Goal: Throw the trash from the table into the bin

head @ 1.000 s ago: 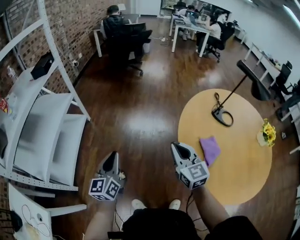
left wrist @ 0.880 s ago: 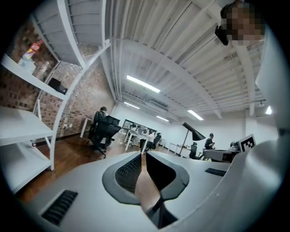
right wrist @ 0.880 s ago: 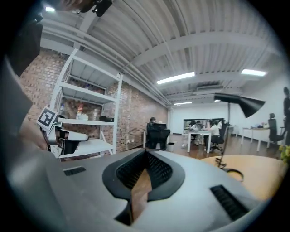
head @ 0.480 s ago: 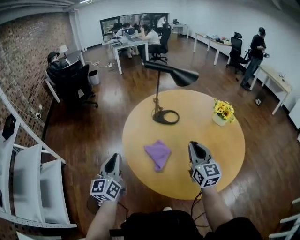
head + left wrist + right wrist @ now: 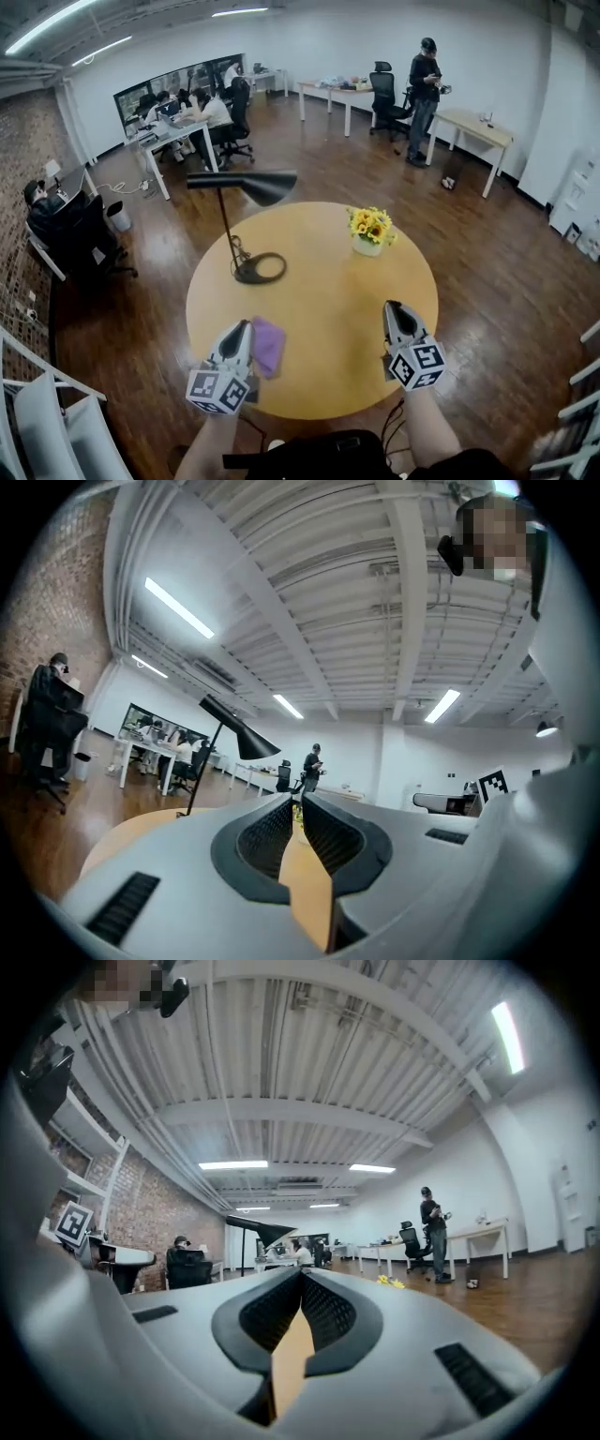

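trash (image 5: pixel 268 345): a purple crumpled sheet, lying on the near-left part of the table, close to its edge; nothing holds it.
table (image 5: pixel 328 300): round, wooden top, on a dark wooden floor, right in front of the person.
left gripper (image 5: pixel 243 326): jaws almost pressed together, with only a thin slit at the tips and nothing between them. From the head view its tip shows just beside the left edge of the trash; whether it touches cannot be told. Its own view (image 5: pixel 298 803) looks out over the table toward the room and ceiling.
right gripper (image 5: pixel 393 307): jaws pressed together, empty (image 5: pixel 301 1277). It is over the near-right part of the table, well apart from the trash.
lamp (image 5: pixel 255 185): black, its ring base stands on the left part of the table, beyond the trash.
flowers (image 5: pixel 371 228): yellow, in a white pot, on the far-right part of the table.
bin (image 5: pixel 118 216): small and pale, on the floor by a desk at far left, well apart from the table.
person (image 5: pixel 424 80): stands by the far desks.
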### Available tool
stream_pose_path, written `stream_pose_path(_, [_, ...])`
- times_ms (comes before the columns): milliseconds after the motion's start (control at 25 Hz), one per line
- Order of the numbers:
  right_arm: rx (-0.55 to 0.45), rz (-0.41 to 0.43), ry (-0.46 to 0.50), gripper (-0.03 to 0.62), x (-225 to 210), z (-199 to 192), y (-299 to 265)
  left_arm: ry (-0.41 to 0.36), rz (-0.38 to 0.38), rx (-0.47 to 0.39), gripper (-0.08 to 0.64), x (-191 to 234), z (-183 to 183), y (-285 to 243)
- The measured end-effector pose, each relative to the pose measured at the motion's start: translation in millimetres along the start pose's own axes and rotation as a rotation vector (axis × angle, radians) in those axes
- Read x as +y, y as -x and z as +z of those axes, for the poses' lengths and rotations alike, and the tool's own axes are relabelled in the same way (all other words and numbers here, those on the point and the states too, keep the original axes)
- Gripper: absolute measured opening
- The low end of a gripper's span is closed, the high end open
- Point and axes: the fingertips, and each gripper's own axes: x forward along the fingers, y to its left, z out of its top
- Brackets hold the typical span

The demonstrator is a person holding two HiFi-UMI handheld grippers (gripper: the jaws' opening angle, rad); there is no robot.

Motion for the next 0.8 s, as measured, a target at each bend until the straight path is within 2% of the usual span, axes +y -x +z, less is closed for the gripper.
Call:
stream_pose_path(120, [0.003,-0.055,-0.007,0.003,-5.0,-1.6,14.5,-0.003,-0.064,0.011,0.031,-0.4,-0.2,-5.4])
stream_pose_path(280, [-0.015,-0.112,-0.028,0.003,-8.9,-0.9,24.0,0.021,-0.102,0.022,0.031,14.2,-3.9,-8.2])
stream_pose_path(520, [-0.017,-0.217,-0.054,0.002,-12.8,-5.3,20.5,0.056,-0.081,0.027,0.031,42.4,-0.9,-4.8])
stream_pose_path(800, [0.016,-0.226,-0.033,0.002,1.1,-7.5,10.8,0.08,-0.08,0.034,0.031,59.9,-3.6,1.8])
